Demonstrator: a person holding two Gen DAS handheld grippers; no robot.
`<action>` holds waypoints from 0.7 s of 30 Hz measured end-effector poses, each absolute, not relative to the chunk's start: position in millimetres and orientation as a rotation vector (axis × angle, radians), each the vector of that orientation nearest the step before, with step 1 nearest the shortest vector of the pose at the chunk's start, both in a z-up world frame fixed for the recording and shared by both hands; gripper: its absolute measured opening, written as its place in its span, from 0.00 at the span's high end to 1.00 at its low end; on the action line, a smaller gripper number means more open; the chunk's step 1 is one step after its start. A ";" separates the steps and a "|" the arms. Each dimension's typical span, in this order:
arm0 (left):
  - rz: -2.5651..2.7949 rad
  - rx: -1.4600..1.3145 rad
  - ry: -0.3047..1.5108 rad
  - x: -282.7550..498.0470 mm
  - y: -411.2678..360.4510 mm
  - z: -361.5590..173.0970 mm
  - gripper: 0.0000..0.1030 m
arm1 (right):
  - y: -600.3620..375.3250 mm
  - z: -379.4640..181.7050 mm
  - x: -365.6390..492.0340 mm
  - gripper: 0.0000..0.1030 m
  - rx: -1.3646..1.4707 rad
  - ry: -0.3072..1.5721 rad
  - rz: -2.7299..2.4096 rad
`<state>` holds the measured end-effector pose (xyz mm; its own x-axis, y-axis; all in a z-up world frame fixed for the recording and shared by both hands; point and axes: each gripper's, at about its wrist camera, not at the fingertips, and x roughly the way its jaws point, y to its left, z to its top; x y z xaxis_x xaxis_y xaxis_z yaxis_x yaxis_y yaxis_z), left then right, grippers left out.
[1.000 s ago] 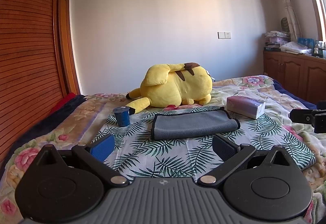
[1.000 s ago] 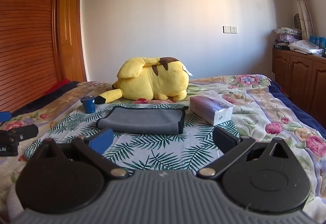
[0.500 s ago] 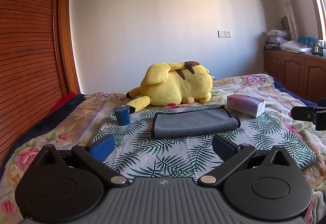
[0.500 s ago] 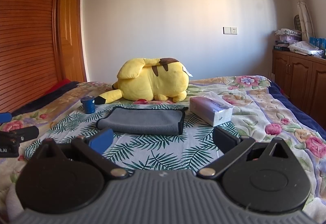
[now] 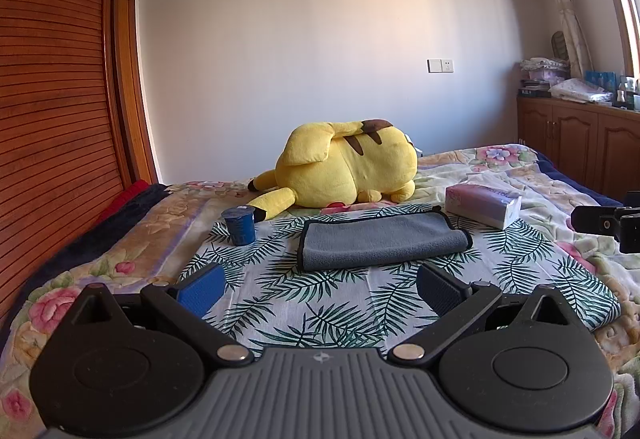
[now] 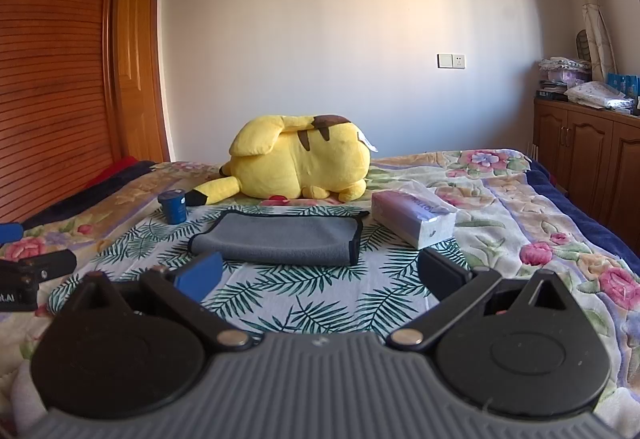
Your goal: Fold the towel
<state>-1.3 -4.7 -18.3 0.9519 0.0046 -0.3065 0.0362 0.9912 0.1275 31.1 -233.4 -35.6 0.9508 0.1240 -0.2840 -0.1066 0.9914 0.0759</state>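
The grey towel (image 5: 382, 241) lies already doubled on the palm-print cloth (image 5: 320, 303) of the bed, between blue cup (image 5: 239, 225) and tissue pack (image 5: 482, 204). Over the past second little changes: left gripper (image 5: 320, 289) and right gripper (image 6: 318, 275) hang back, fingers spread and empty; a further fold seems pending.

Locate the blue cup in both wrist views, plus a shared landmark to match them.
Left wrist: blue cup left of centre, on the leaf-print sheet, left of the grey towel.
Right wrist: blue cup further left, left of the towel's far left corner.
Shared landmark: yellow plush, behind the towel in both; its tail tip is by the cup.
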 end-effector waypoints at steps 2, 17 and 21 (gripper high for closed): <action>-0.016 0.133 0.311 -1.1 -4.5 -18.5 0.00 | -233.3 -35.7 31.1 0.00 0.060 0.292 0.117; -0.016 0.133 0.313 -1.3 -4.5 -18.6 0.00 | -232.8 -33.2 30.5 0.00 0.053 0.290 0.118; -0.016 0.134 0.314 -1.5 -5.1 -18.9 0.00 | -232.7 -33.3 30.5 0.00 0.053 0.290 0.118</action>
<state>-1.5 -5.1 -18.9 0.9511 0.0049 -0.3088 0.0367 0.9910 0.1288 30.5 -232.7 -33.3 0.9513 0.1234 -0.2825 -0.1080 0.9917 0.0695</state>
